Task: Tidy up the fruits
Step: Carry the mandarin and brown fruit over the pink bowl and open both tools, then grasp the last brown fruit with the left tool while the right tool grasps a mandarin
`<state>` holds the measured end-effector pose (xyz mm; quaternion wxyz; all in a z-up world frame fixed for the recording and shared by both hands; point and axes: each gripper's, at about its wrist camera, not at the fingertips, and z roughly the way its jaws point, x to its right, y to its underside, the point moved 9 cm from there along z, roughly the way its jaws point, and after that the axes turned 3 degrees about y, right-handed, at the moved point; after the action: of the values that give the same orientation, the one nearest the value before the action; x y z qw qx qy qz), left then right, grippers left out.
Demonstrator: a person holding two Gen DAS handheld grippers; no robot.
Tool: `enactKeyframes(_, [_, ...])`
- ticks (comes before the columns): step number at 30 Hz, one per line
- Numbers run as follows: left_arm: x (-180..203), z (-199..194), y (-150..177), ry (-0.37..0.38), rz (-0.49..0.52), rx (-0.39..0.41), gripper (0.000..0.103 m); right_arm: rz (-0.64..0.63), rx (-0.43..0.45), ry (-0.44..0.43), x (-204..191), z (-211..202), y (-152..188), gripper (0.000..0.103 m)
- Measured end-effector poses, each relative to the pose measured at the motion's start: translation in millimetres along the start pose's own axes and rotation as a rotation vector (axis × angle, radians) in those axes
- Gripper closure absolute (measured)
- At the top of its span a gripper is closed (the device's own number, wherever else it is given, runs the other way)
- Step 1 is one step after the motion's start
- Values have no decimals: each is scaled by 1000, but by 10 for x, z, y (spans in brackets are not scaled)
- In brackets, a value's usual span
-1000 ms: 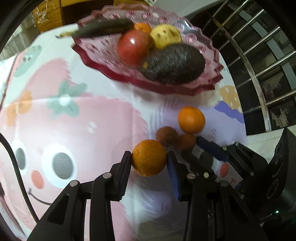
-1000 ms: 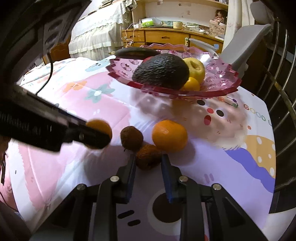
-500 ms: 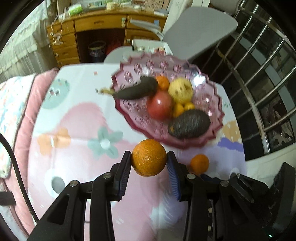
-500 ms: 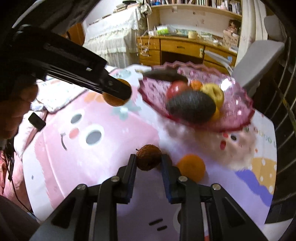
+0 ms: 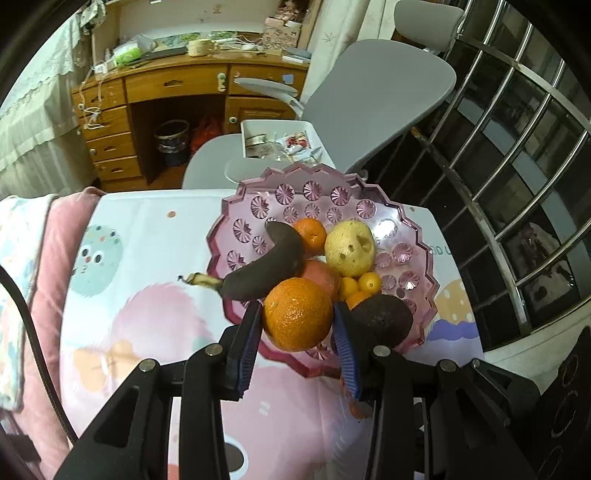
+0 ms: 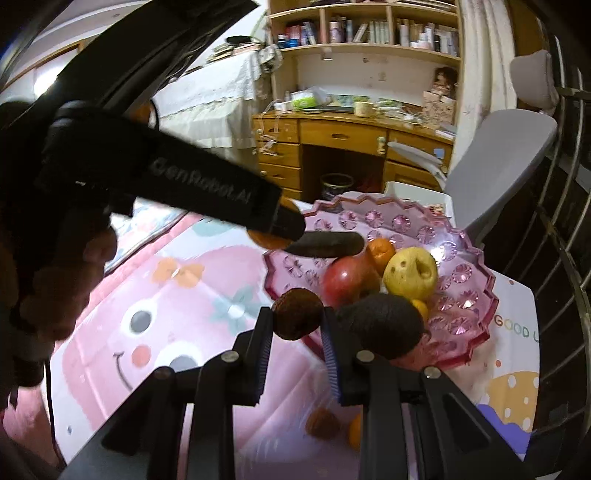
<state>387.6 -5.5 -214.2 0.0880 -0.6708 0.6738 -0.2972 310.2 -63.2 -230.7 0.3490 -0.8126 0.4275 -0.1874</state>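
- Two views take in a bedroom corner: a wooden desk point(image 5: 155, 96) with drawers, a grey chair point(image 5: 373, 99) pushed up beside it, bookshelves point(image 6: 369, 29) above, and a metal railing point(image 5: 517, 184) along the right.
- Most of the foreground is a soft surface under a glossy pink cartoon-print cloth point(image 5: 147, 321), with a smiling face and pastel flowers; I cannot tell whether a bench or a bed lies beneath.
- On the cloth stands a pink faceted bowl point(image 5: 332, 195) of clear plastic or glass, with a scalloped rim and starburst cuts.
- In the bowl lie a blackened banana point(image 5: 266, 269), a rough dark avocado point(image 5: 384, 321), a red apple point(image 6: 343, 280), a pitted yellow fruit point(image 5: 349, 247), a tangerine point(image 5: 310, 232) and small kumquats point(image 5: 369, 282).
- On the cloth below the bowl, a brown lychee point(image 6: 323, 422) and a second tangerine point(image 6: 355, 432) lie partly hidden.
- The left gripper point(image 5: 297, 325) has its blue ribbed jaws partly closed on a dimpled orange point(image 5: 297, 314), held in the air over the bowl's near rim.
- The right gripper point(image 6: 297, 323) has its jaws pinched narrowly on a bumpy brown held lychee point(image 6: 297, 314), in the air just at the bowl's near edge.
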Motion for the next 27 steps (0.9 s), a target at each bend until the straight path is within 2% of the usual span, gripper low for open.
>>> enactKeyframes(13, [-76, 383, 62, 91, 32, -100, 64, 110, -53, 92, 141, 369, 52, 76])
enactKeyframes(16, [-67, 367, 53, 112, 29, -93, 50, 127, -54, 97, 155, 389, 65, 75])
enactKeyframes(20, [-68, 310, 47, 120, 39, -90, 49, 139, -53, 121, 156, 348, 62, 69])
enactKeyframes(27, [-127, 181, 96, 93, 20, -76, 48, 155, -62, 143, 180, 221, 122, 66])
